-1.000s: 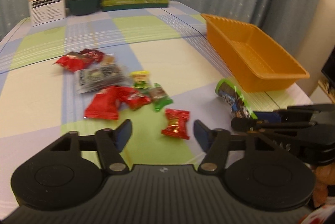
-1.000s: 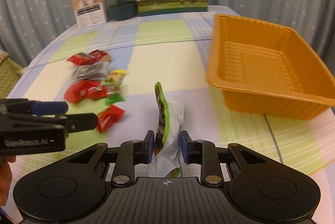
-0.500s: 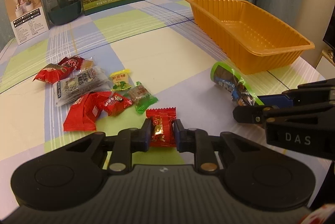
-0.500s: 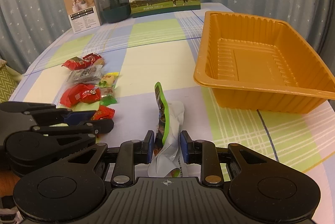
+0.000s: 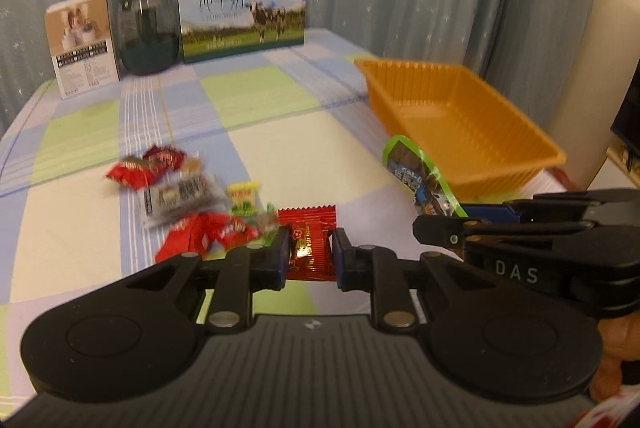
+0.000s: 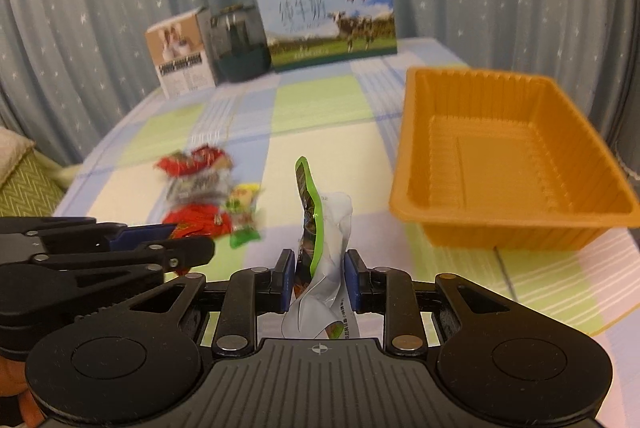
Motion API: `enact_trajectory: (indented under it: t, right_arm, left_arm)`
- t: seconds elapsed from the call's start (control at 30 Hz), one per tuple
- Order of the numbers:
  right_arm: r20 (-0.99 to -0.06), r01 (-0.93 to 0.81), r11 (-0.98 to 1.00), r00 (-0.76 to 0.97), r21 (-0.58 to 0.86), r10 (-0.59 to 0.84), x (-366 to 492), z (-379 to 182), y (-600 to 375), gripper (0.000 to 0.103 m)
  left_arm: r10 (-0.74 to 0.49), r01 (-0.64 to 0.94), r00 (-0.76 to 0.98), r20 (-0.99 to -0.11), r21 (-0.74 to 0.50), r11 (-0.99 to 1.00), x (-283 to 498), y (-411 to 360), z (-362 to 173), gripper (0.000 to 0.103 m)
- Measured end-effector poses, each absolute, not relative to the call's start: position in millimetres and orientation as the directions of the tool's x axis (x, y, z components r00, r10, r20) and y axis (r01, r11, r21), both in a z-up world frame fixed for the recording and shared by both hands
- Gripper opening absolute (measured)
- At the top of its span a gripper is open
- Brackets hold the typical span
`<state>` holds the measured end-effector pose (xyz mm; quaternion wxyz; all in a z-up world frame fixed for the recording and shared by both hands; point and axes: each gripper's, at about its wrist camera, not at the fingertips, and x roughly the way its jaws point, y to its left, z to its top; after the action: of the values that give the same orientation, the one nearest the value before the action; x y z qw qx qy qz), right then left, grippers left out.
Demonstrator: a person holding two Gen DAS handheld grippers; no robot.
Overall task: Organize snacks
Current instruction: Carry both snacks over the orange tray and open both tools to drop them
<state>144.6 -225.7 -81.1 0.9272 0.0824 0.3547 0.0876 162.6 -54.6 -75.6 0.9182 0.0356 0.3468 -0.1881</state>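
Observation:
My left gripper (image 5: pixel 310 254) is shut on a small red candy packet (image 5: pixel 308 242) and holds it above the table. My right gripper (image 6: pixel 320 278) is shut on a green-edged snack pouch (image 6: pixel 316 228), also seen in the left wrist view (image 5: pixel 420 174), lifted off the table. The empty orange tray (image 6: pixel 508 148) stands at the right, ahead of the right gripper; it also shows in the left wrist view (image 5: pixel 460 116). A pile of loose snacks (image 5: pixel 188 196) lies on the checked tablecloth to the left, also in the right wrist view (image 6: pixel 208 196).
At the table's far edge stand a milk carton box (image 5: pixel 242 14), a dark glass jar (image 5: pixel 148 32) and a small white box (image 5: pixel 82 42). Curtains hang behind. The table's right edge runs just past the tray.
My left gripper closed on the red candy packet and lifted it off the table. Both grippers have risen, and the right one keeps hold of the pouch.

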Motion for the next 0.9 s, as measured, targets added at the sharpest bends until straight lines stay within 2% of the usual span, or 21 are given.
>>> enact_trajectory:
  t: [0.37, 0.63, 0.9]
  right_arm:
    - [-0.591, 0.037, 0.978, 0.801, 0.203, 0.093, 149, -48, -302, 0.027]
    - [-0.579, 0.149, 0.967, 0.816, 0.208, -0.001, 177, -50, -366, 0.027]
    - [-0.605, 0.188, 0.950, 0.796, 0.251, 0.002, 190, -64, -387, 0.027]
  left_arm:
    - [-0.411, 0.448, 0.690, -0.595, -0.094, 0.889, 180, -115, -38, 0.020]
    - [-0.464, 0.498, 0.648, -0.604, -0.125, 0.858, 211, -171, -48, 0.020]
    - [-0.481, 0.527, 0.614, -0.626, -0.128, 0.840, 236, -203, -70, 0.020]
